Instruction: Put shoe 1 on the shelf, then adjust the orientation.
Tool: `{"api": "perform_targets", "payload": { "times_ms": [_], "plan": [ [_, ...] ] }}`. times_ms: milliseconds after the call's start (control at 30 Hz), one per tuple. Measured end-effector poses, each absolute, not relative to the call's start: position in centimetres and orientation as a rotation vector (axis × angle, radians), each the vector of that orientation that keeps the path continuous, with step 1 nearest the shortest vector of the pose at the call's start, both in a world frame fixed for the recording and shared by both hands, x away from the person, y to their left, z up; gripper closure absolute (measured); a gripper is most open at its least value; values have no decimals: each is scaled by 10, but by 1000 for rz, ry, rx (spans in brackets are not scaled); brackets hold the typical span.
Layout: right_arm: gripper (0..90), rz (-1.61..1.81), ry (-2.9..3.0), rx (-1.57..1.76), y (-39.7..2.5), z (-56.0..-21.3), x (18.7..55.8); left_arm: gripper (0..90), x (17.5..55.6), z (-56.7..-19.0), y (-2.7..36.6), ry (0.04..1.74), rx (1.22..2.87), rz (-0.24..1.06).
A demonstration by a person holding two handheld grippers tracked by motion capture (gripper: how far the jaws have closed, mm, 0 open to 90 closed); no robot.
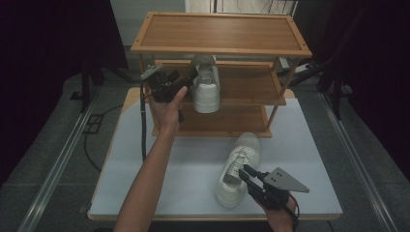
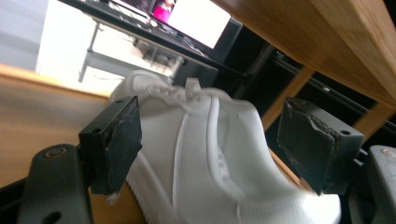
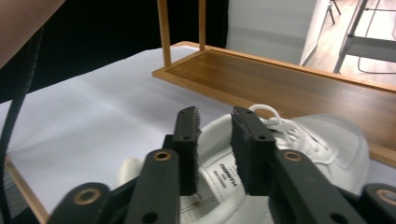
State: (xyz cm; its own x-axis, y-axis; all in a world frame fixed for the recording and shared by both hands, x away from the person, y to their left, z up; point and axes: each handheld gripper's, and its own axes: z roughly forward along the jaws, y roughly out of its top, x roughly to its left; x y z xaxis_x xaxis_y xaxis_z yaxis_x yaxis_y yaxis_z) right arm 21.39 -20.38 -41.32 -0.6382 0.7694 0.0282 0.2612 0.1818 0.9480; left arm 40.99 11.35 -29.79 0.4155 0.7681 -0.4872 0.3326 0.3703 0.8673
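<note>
On the middle shelf of the three-tier wooden shoe rack (image 1: 220, 46), seen from the high view, a white lace-up sneaker (image 1: 206, 84) is sitting with its toe hanging over the front edge. The left gripper (image 1: 186, 79) is reaching in from the shoe's left side, just beside it; whether it is touching the shoe is hard to tell here, since the top shelf is covering the shoe's back part. A second white lace-up sneaker (image 1: 237, 169) is lying on the pale blue-white tabletop (image 1: 193, 169) in front of the rack, and the right gripper (image 1: 247, 173) is hovering at its heel opening with jaws nearly together.

Left gripper view: the jaws are standing wide apart, one on each side of the shelved sneaker (image 2: 210, 163), gripping nothing. The shoe's lower end is being cut off by the frame, and its outline is blurring.

Right gripper view: the jaws are standing a narrow gap apart above the collar of the tabletop sneaker (image 3: 280, 154). Whether they are pinching any part of the shoe cannot be told, as the jaws are hiding the collar edge. The rack's bottom shelf (image 3: 289, 88) is lying just behind the shoe.
</note>
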Motion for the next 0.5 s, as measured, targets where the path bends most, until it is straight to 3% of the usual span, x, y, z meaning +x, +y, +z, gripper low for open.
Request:
{"api": "perform_targets", "payload": {
  "times_ms": [200,500],
  "plan": [
    [891,1465,2044,898,-193,-410,206,216,394,-307,127,1150,1263,356],
    [900,1395,2195,787,-157,-422,198,213,374,-318,145,1136,1273,321]
  ]
}}
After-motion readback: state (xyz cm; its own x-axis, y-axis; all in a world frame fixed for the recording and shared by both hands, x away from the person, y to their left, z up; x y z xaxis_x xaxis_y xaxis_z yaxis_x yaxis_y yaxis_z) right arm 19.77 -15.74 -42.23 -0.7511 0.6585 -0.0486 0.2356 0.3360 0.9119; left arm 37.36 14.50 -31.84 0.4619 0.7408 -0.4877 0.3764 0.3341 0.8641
